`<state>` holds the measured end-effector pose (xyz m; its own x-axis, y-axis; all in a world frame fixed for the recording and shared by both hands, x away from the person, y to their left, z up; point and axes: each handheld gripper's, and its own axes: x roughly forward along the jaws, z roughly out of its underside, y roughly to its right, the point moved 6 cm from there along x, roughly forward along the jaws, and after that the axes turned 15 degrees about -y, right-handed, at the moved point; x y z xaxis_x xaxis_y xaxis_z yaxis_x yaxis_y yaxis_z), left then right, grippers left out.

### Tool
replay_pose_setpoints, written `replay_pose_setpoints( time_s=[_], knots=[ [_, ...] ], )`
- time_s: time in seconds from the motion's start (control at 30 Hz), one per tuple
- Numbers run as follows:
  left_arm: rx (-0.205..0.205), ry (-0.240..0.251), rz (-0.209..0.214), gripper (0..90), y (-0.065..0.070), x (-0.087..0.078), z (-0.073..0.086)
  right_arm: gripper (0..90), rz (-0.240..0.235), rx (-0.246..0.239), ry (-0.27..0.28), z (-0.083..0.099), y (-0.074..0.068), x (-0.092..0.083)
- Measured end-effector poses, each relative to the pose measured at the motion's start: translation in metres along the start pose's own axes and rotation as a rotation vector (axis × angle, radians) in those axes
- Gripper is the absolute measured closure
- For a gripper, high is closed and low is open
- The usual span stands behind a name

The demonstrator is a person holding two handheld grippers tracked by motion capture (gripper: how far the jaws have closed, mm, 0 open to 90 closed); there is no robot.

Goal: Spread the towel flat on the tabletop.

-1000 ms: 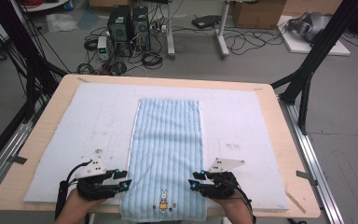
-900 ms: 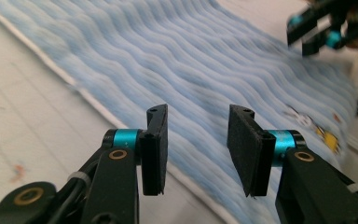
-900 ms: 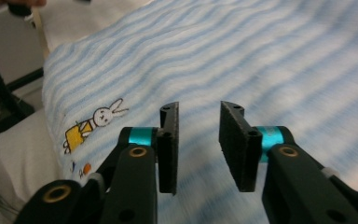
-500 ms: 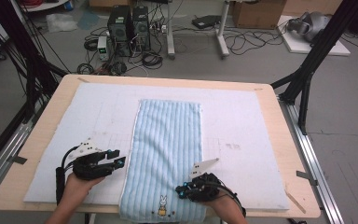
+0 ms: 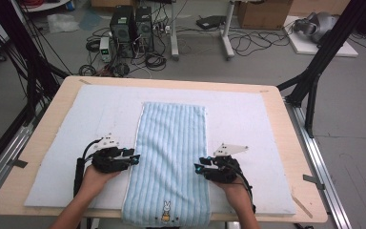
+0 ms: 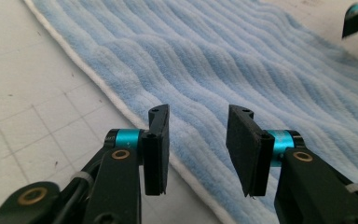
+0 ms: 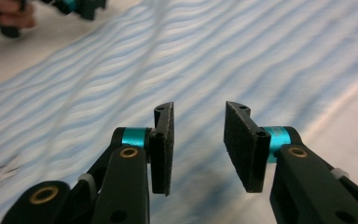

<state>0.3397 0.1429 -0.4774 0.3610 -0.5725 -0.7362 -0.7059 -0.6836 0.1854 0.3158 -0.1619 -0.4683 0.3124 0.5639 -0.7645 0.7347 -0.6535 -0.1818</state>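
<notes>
The towel [image 5: 171,157] runs past the high view's bottom edge and is motion-blurred in the right gripper view.

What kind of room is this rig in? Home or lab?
Most likely a lab or workshop. A wooden table stands on a bare grey floor strewn with cables. Computer towers sit on the floor behind it, with cardboard boxes nearby. A black metal frame flanks the table.

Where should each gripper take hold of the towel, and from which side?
The towel lies flat, long edges running away from the person. Probably best: left gripper pinches the left long hem from the left, right gripper the right edge from the right; both stand open beside those edges.
</notes>
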Motion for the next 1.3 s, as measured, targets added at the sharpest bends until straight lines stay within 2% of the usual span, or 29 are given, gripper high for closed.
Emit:
replay_pose_setpoints(
  time_s=[0.1, 0.17, 0.3, 0.43, 0.53, 0.57, 0.6, 0.63, 0.67, 0.73, 0.87, 0.9, 0.97, 1.03, 1.07, 1.13, 1.2, 1.3],
  knots=[
    [0.018, -0.028, 0.009, 67.8, 0.003, 0.007, 0.003, 63.6, 0.049, 0.017, -0.002, -0.004, 0.011, 0.001],
    [0.059, -0.056, -0.008, 68.9, 0.006, 0.009, 0.005, 63.5, 0.073, 0.020, -0.011, -0.006, 0.016, 0.002],
    [0.112, -0.083, -0.048, 85.6, 0.011, 0.007, 0.009, 63.1, 0.083, 0.020, -0.013, -0.008, 0.023, 0.006],
    [0.125, -0.106, -0.050, 87.5, 0.012, -0.001, 0.016, 62.7, 0.091, 0.025, -0.019, -0.007, 0.025, 0.007],
    [0.111, -0.100, -0.058, 85.3, 0.011, -0.004, 0.018, 62.1, 0.111, 0.040, -0.019, -0.008, 0.028, 0.007],
    [0.097, -0.091, -0.070, 78.1, 0.009, -0.004, 0.017, 61.5, 0.120, 0.044, -0.014, -0.008, 0.030, 0.007],
    [0.056, -0.077, -0.078, 68.0, 0.005, -0.005, 0.016, 60.4, 0.132, 0.056, -0.008, -0.010, 0.033, 0.007],
    [0.043, -0.068, -0.076, 62.3, 0.003, -0.006, 0.015, 59.4, 0.150, 0.073, 0.005, -0.012, 0.037, 0.007],
    [0.014, -0.036, -0.074, 60.6, 0.000, -0.008, 0.013, 59.4, 0.158, 0.087, 0.012, -0.013, 0.039, 0.007],
    [-0.015, -0.005, -0.074, 55.2, -0.006, -0.010, 0.011, 59.5, 0.175, 0.112, 0.025, -0.017, 0.045, 0.007],
    [-0.035, 0.024, -0.080, 54.7, -0.015, -0.014, 0.004, 60.8, 0.202, 0.143, 0.021, -0.024, 0.057, 0.015],
    [-0.042, 0.029, -0.077, 54.7, -0.016, -0.013, 0.002, 61.0, 0.193, 0.151, 0.015, -0.025, 0.058, 0.018],
    [-0.043, 0.026, -0.083, 54.7, -0.020, -0.011, 0.001, 63.8, 0.205, 0.145, -0.015, -0.026, 0.060, 0.026],
    [-0.052, 0.025, -0.089, 54.7, -0.023, -0.009, -0.001, 71.6, 0.236, 0.126, -0.058, -0.025, 0.060, 0.032],
    [-0.057, 0.038, -0.095, 54.6, -0.025, -0.008, -0.003, 78.4, 0.252, 0.110, -0.061, -0.025, 0.061, 0.032],
    [-0.066, 0.048, -0.105, 54.3, -0.029, -0.008, -0.005, 84.1, 0.311, 0.088, -0.086, -0.026, 0.063, 0.029],
    [-0.084, 0.050, -0.115, 53.1, -0.034, -0.007, -0.009, 83.7, 0.324, 0.092, -0.090, -0.025, 0.065, 0.028],
    [-0.104, 0.063, -0.119, 50.5, -0.041, -0.006, -0.019, 76.0, 0.317, 0.112, -0.090, -0.025, 0.068, 0.026]
  ],
)
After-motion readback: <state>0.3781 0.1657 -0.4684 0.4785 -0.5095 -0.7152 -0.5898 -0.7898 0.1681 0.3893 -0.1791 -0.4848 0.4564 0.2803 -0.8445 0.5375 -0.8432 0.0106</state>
